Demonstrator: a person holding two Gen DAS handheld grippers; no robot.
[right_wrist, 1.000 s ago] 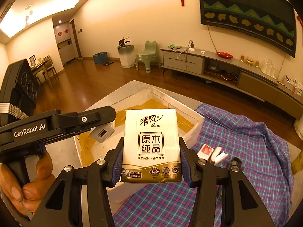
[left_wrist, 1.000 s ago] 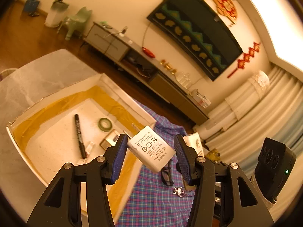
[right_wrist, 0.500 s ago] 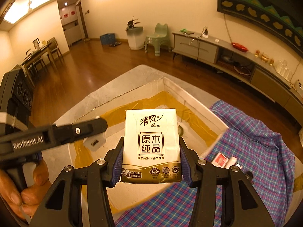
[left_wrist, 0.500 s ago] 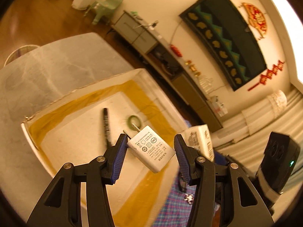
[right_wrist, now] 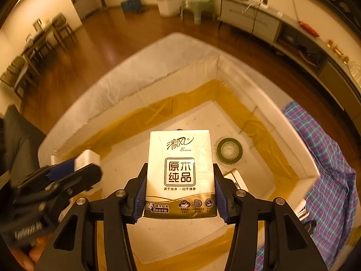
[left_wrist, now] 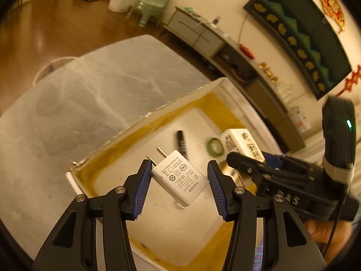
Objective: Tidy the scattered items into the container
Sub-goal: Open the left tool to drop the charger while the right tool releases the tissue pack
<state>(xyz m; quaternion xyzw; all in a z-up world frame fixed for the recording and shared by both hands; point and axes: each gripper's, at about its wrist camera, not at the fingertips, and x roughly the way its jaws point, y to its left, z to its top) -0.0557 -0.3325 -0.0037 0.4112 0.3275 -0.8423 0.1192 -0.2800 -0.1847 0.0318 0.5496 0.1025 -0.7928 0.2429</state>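
A: What does the left tool point(left_wrist: 178, 181) carry?

B: A white rectangular plastic wall charger point(left_wrist: 179, 177) with two metal prongs, tilted, prongs up and to the left. The blue ribbed pads touch its opposite corners, so the fingers are closed on it, set fairly wide. It hangs above the white open-topped cardboard box lined with yellow-brown tape point(left_wrist: 108, 141).

A: And the right tool point(right_wrist: 180, 194)?

B: Clamped on the lower part of a cream and gold pocket tissue pack with Chinese lettering point(right_wrist: 180, 174), held upright, also over the box point(right_wrist: 266, 85). From the left wrist view the right tool point(left_wrist: 250, 158) reaches in from the right with the pack point(left_wrist: 241, 142) in front of it.

A: What lies inside the box?

B: A black marker pen point(left_wrist: 181, 143) flat on the floor, a green roll of tape point(right_wrist: 229, 150) lying near the right wall, and a small metallic rectangular object point(right_wrist: 235, 179) partly hidden behind the right finger.

A: Around the box?

B: It sits on a grey marbled surface point(left_wrist: 90, 85). A blue and pink plaid cloth point(right_wrist: 327, 158) lies against its right side.
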